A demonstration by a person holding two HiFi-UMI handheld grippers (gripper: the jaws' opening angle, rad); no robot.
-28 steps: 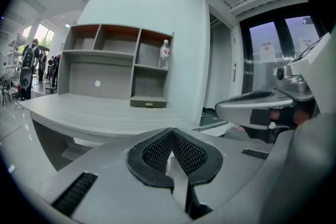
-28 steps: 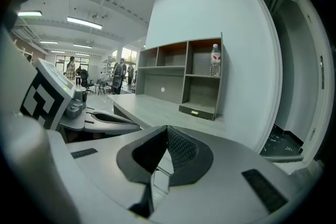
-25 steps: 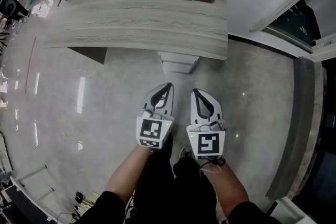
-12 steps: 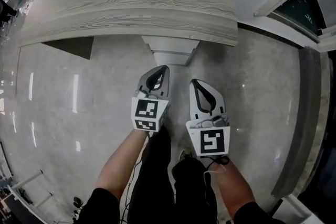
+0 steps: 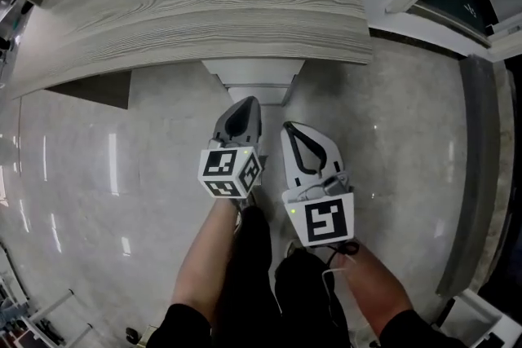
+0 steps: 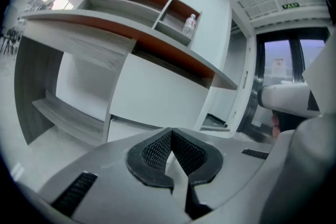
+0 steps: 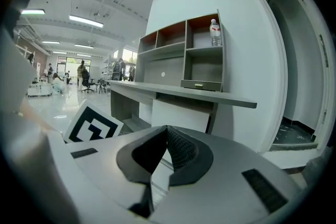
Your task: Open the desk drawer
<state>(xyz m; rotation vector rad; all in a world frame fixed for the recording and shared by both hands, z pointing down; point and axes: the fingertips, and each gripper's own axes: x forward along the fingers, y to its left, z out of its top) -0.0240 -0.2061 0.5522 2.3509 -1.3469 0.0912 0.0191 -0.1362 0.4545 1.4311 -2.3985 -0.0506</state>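
1. Right gripper view first: a bottle (image 7: 214, 32) stands in the top right shelf cubby. The drawer (image 7: 202, 85) with the brass pull sits shut right below that, at the back of the tabletop (image 7: 210, 96).
2. A white pedestal (image 5: 253, 81) tucked under the tabletop edge is the nearest thing ahead of both grippers.
3. The left gripper (image 5: 245, 105) and right gripper (image 5: 287, 129) are side by side, low over the floor (image 5: 122, 159). Both are pressed together with nothing in them, pointing at the pedestal.

left gripper (image 5: 243, 107) — jaws closed, empty | right gripper (image 5: 292, 134) — jaws closed, empty | side by side
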